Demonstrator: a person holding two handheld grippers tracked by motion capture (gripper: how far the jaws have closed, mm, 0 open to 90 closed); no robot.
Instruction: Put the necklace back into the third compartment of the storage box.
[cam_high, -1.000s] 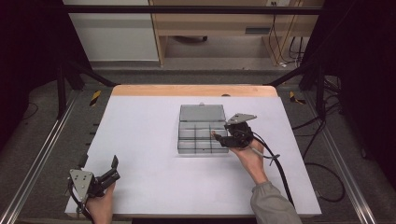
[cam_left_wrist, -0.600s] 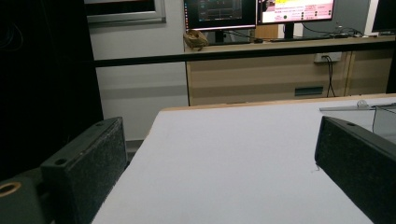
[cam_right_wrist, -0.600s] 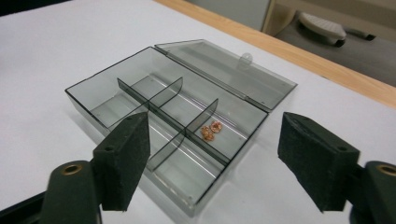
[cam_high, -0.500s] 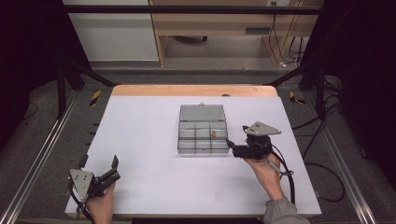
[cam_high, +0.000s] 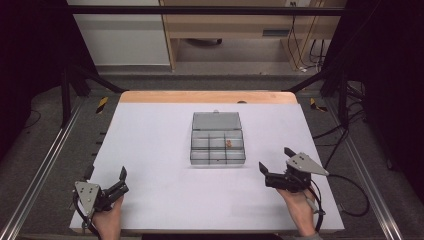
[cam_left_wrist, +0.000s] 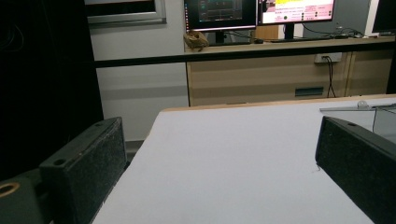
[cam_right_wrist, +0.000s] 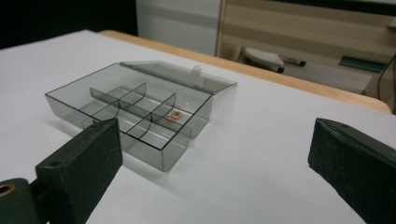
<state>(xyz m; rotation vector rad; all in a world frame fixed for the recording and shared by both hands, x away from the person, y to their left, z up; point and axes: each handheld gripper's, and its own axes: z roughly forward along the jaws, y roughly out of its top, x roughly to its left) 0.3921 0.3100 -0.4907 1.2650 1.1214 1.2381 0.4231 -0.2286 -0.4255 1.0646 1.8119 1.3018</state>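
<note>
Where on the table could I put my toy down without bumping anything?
Lots of room. The white table is bare between its left edge and the clear box. The front strip between the left gripper and the right gripper is bare too, and so is the patch right of the box. Only the middle, where the open box sits, is taken.

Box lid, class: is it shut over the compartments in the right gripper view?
No, the lid lies folded back flat behind the open box, leaving its compartments uncovered.

White table (cam_high: 160, 145) carries an open compartment box (cam_high: 218, 145).
</note>
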